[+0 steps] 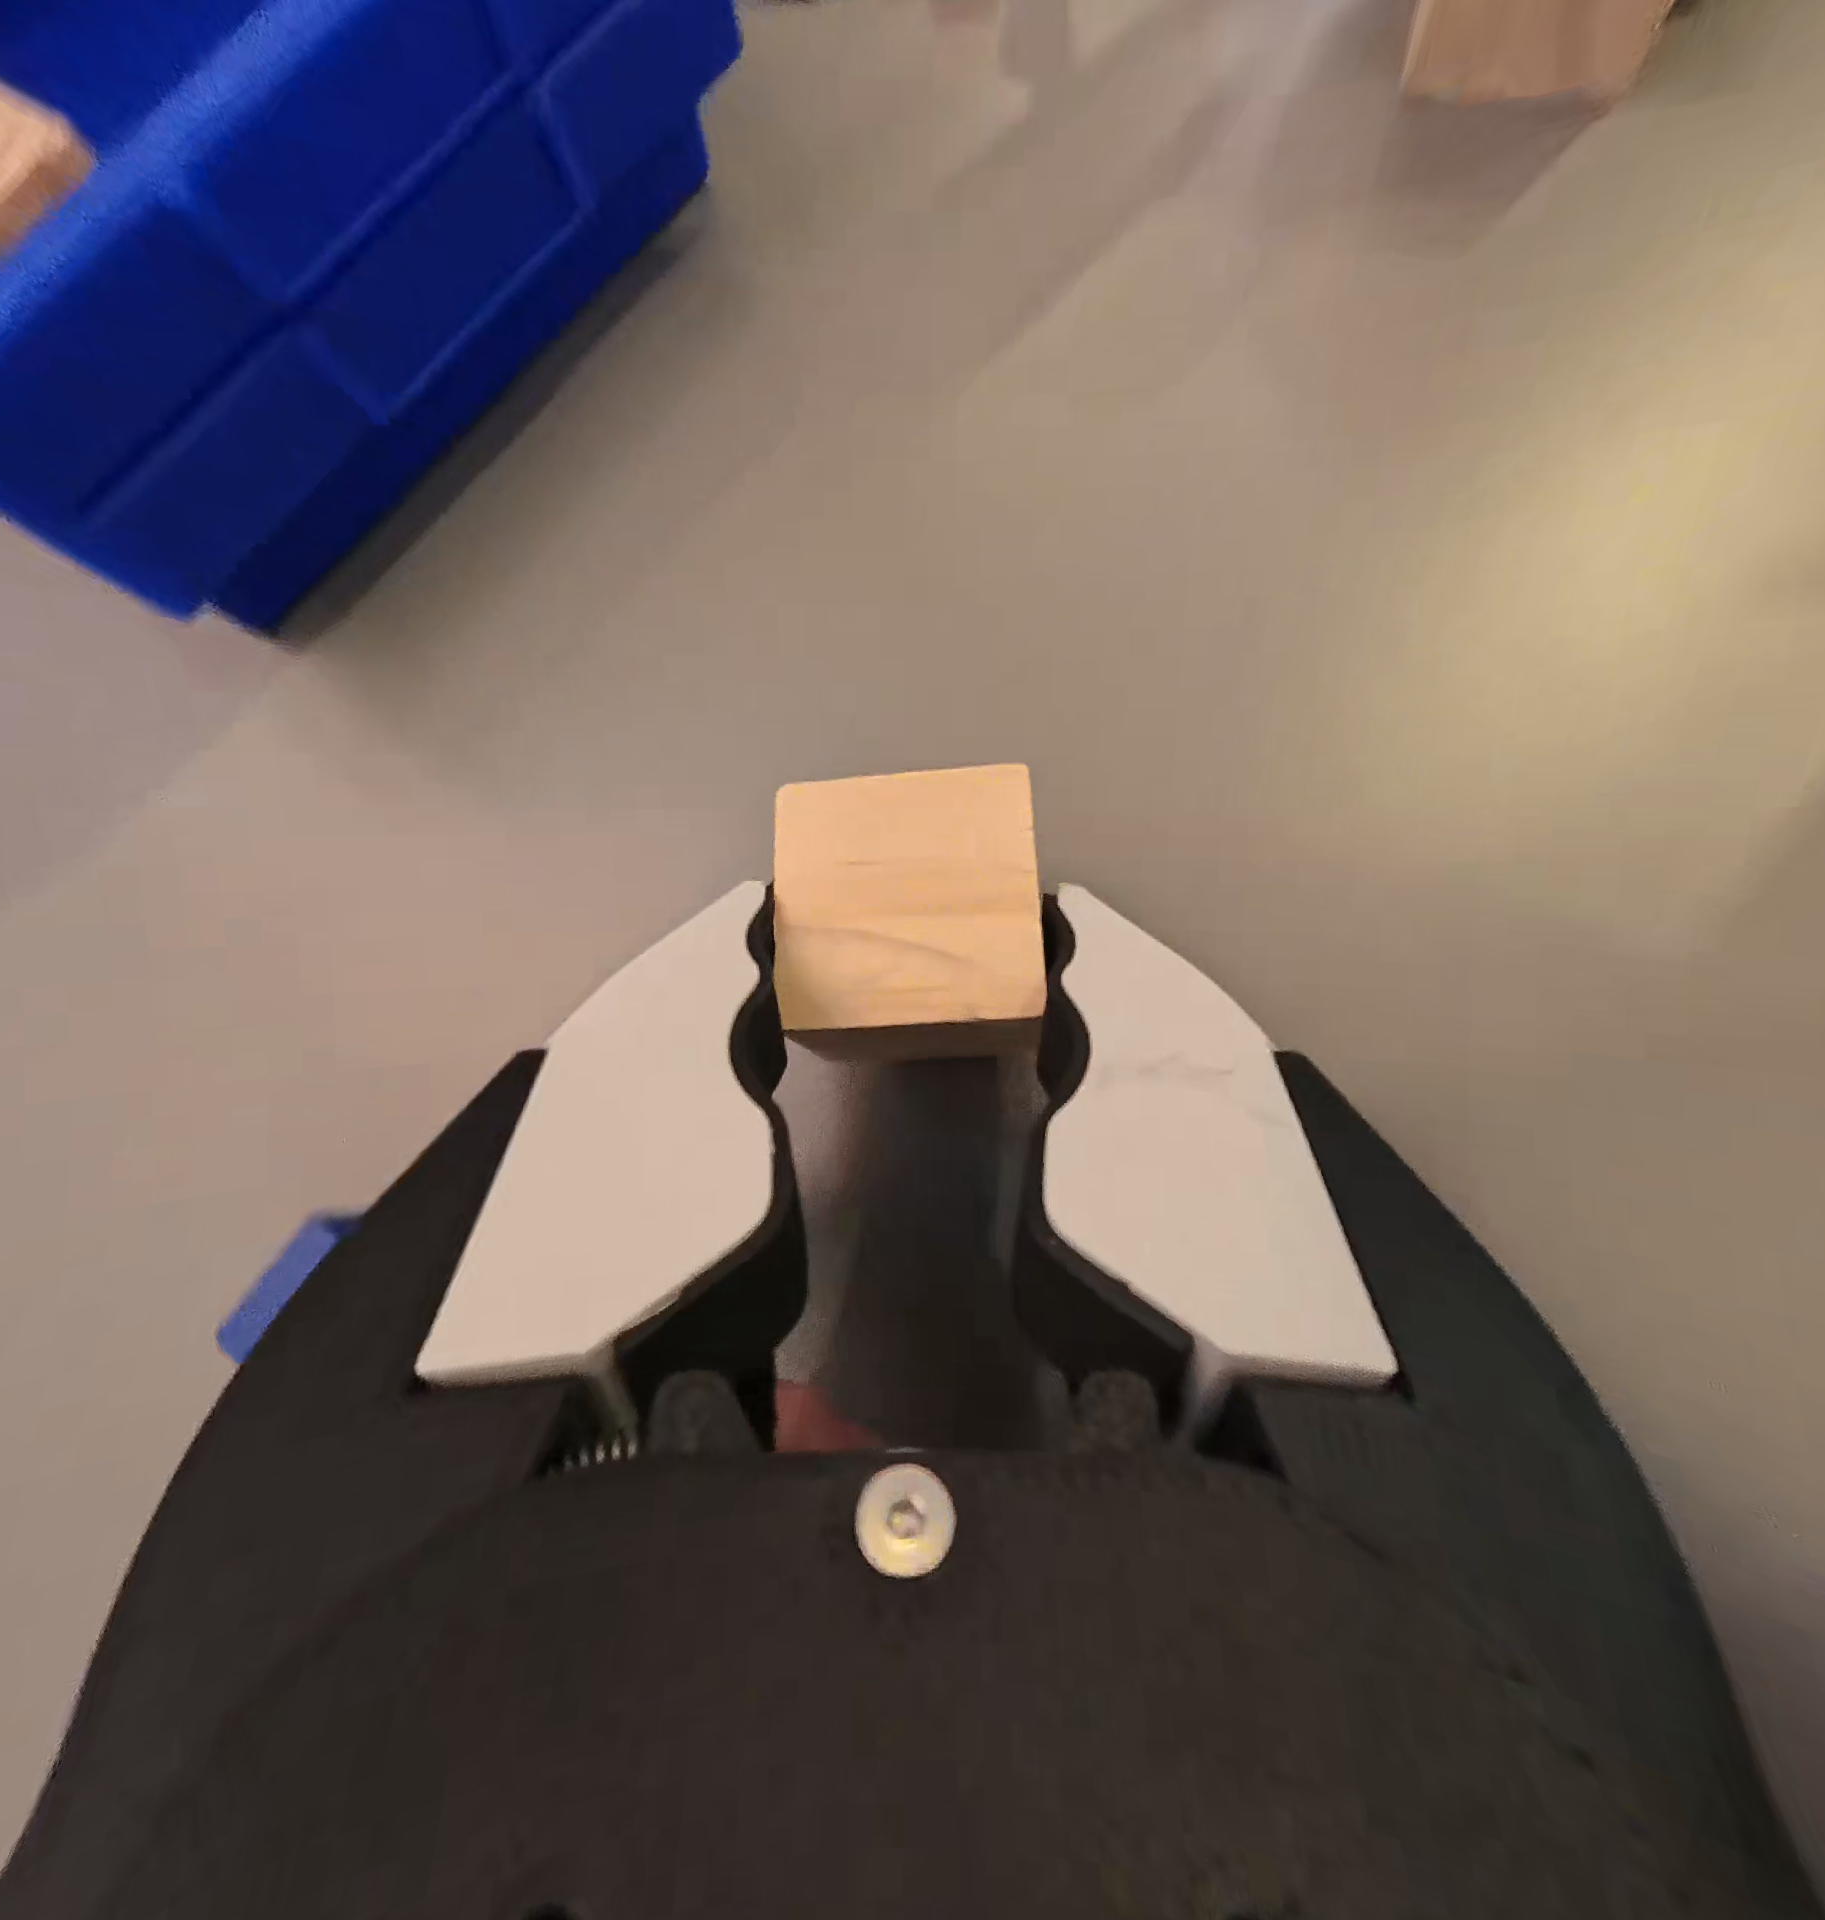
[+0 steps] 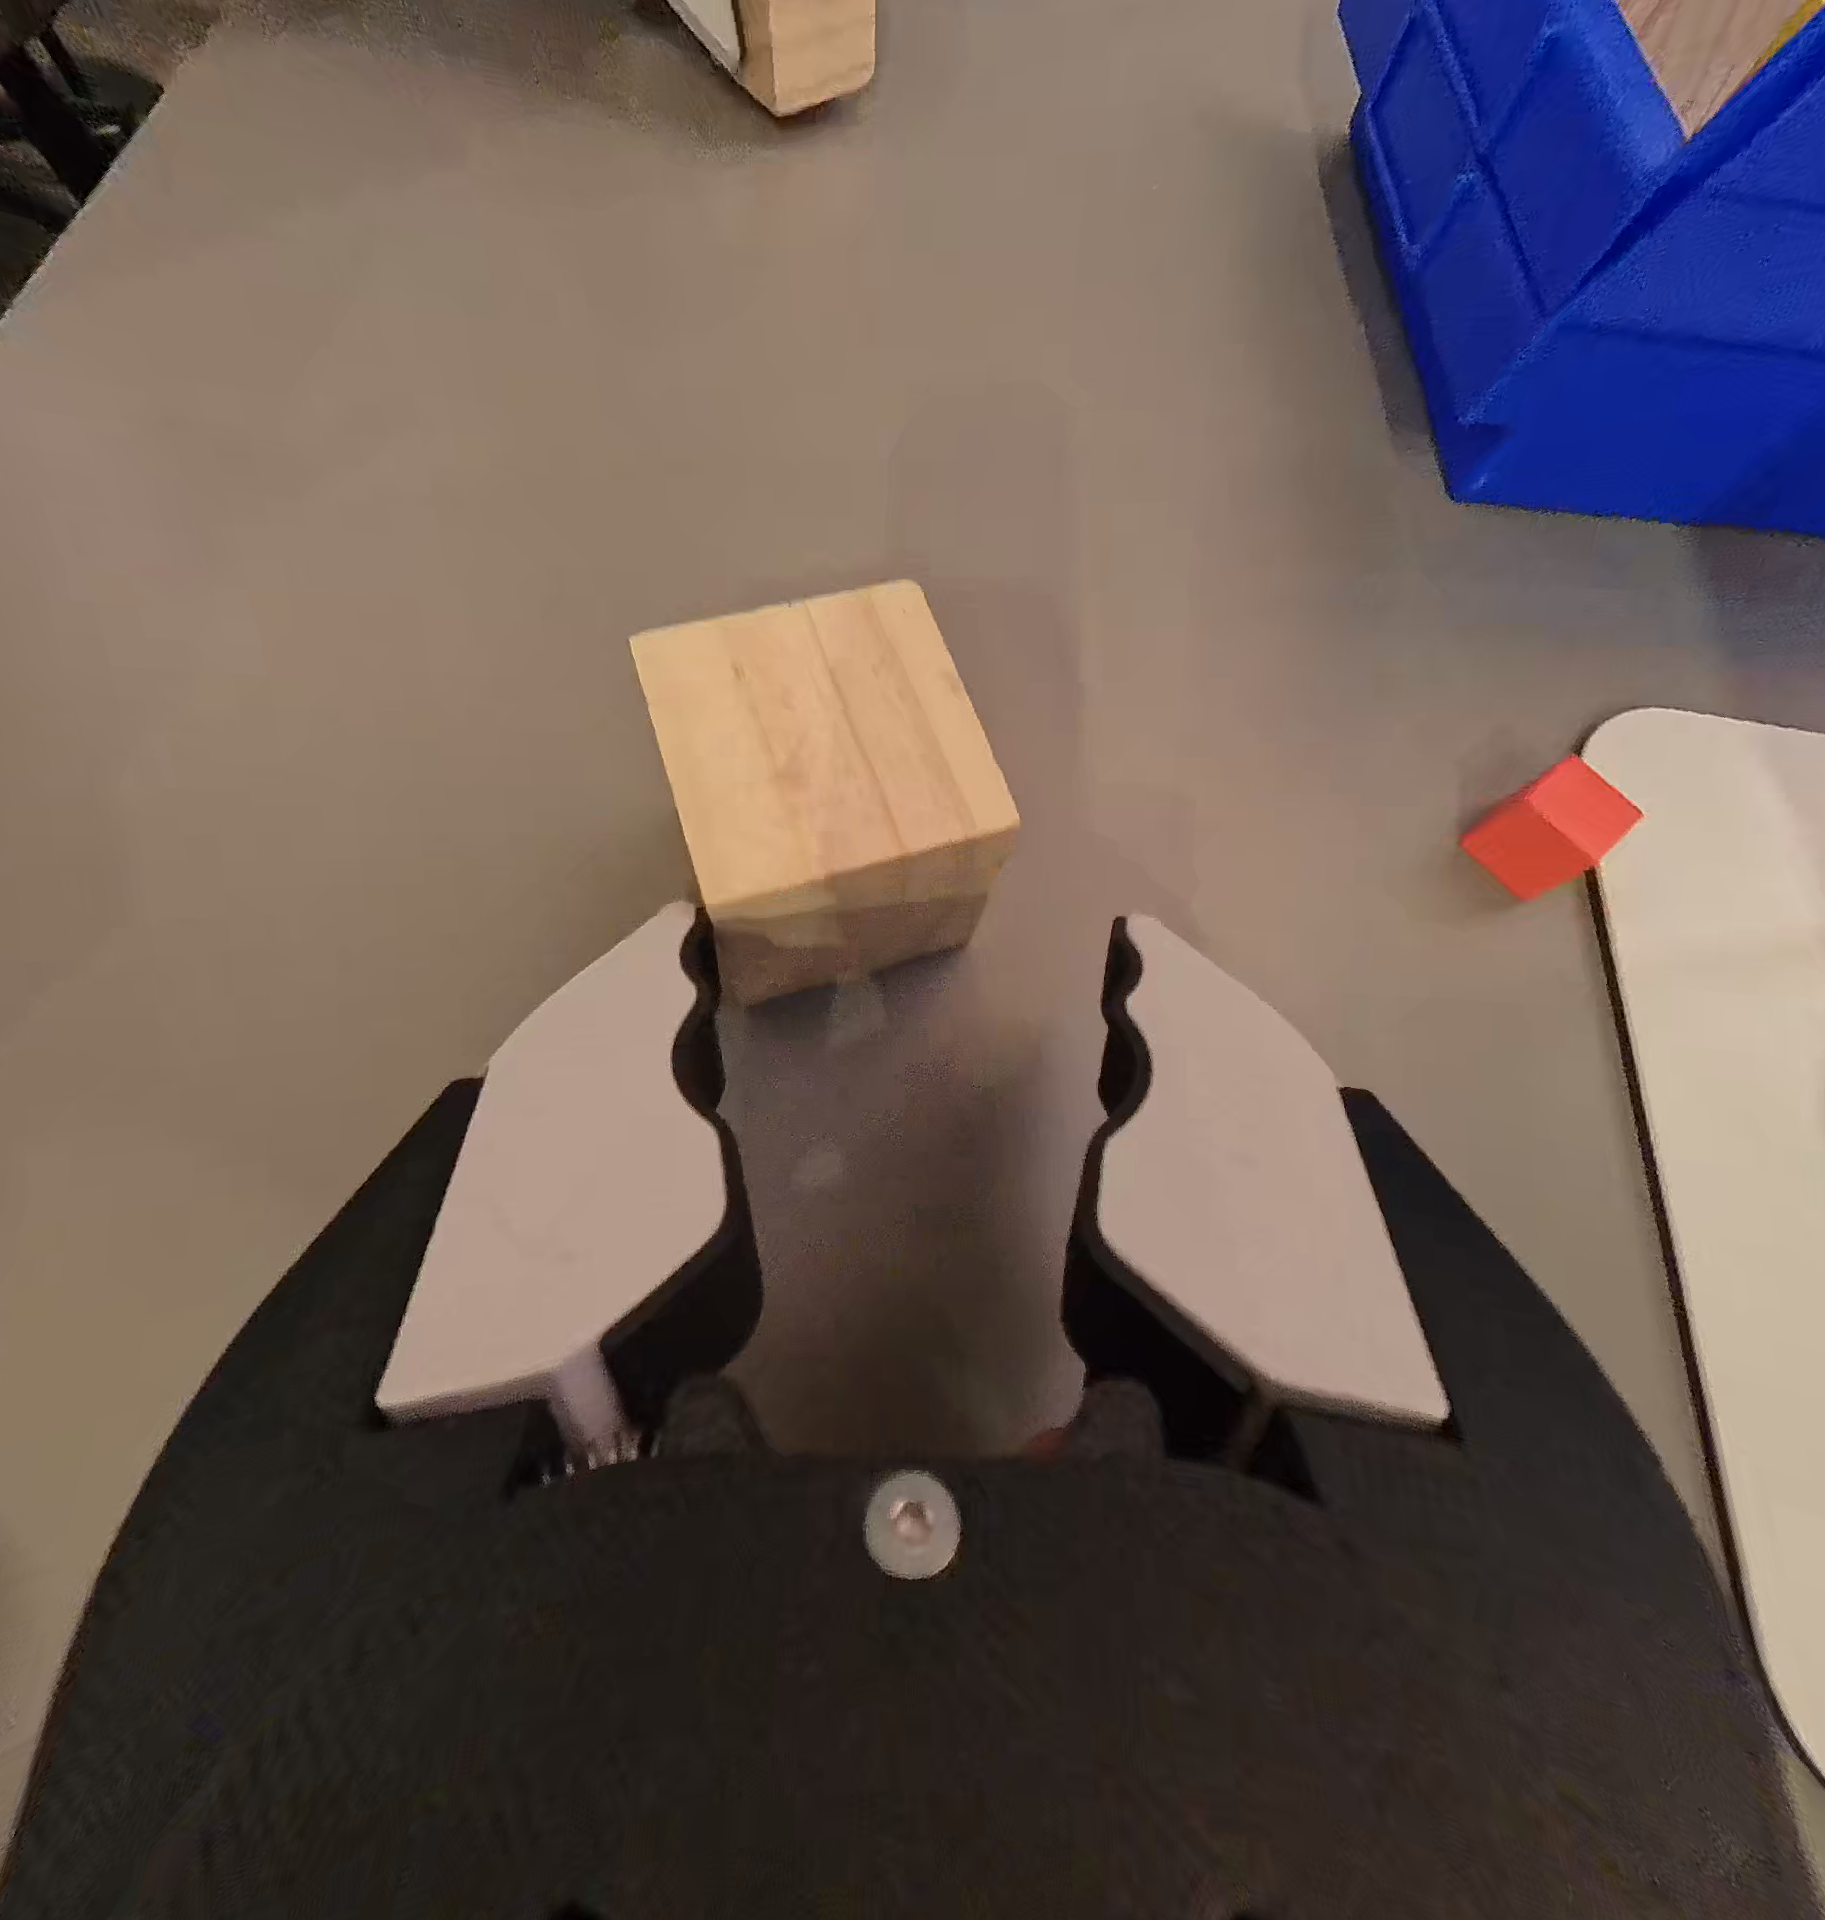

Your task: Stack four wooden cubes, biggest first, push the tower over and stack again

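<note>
In the left wrist view my left gripper (image 1: pixel 908 935) is shut on a small wooden cube (image 1: pixel 908 904) and holds it above the grey table (image 1: pixel 1303 623). A larger wooden block (image 1: pixel 1510 52) shows blurred at the far right top. In the right wrist view my right gripper (image 2: pixel 908 945) is open and empty. A larger wooden cube (image 2: pixel 825 769) stands on the table just beyond its fingertips, closer to the left finger (image 2: pixel 596 1091). Another wooden block (image 2: pixel 809 47) stands at the far edge.
A blue plastic bin (image 1: pixel 295 260) stands at the upper left of the left wrist view, and at the upper right of the right wrist view (image 2: pixel 1635 270), with wood inside. A small red cube (image 2: pixel 1547 826) lies against a white board (image 2: pixel 1760 1039) at the right.
</note>
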`<state>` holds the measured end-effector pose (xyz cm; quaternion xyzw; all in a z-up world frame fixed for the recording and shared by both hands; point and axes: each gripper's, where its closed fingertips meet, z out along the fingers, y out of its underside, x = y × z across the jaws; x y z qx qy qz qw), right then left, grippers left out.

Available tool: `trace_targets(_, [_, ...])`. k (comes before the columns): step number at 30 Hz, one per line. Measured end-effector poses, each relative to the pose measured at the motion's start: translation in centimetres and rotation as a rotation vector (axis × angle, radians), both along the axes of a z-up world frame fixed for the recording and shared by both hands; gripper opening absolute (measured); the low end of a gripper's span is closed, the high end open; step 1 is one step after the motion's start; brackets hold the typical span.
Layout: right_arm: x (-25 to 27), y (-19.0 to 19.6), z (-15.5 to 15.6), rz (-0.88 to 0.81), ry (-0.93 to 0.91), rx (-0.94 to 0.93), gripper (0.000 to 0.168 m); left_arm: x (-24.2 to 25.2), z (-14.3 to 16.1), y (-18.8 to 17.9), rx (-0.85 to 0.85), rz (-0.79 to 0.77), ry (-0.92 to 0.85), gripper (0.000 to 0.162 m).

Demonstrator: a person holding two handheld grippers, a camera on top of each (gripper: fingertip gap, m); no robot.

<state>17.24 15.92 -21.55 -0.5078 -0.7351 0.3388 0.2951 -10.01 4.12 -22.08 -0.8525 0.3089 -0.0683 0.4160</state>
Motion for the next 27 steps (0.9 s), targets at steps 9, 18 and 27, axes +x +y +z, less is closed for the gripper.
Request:
trace_targets(9, [2.4,1.3,-0.8,0.019,-0.037,0.015,0.065,17.6,5.3,5.9,0.070,-0.293,-0.063,0.046])
trace_targets(18, [2.4,1.2,-1.0,0.029,-0.050,0.024,0.062,25.5,5.9,10.0,0.002,-0.357,-0.030,0.046])
trace_targets(27, [2.4,1.3,-0.9,0.022,-0.049,0.007,0.061,26.0,4.0,10.9,-0.039,-0.311,-0.028,0.071])
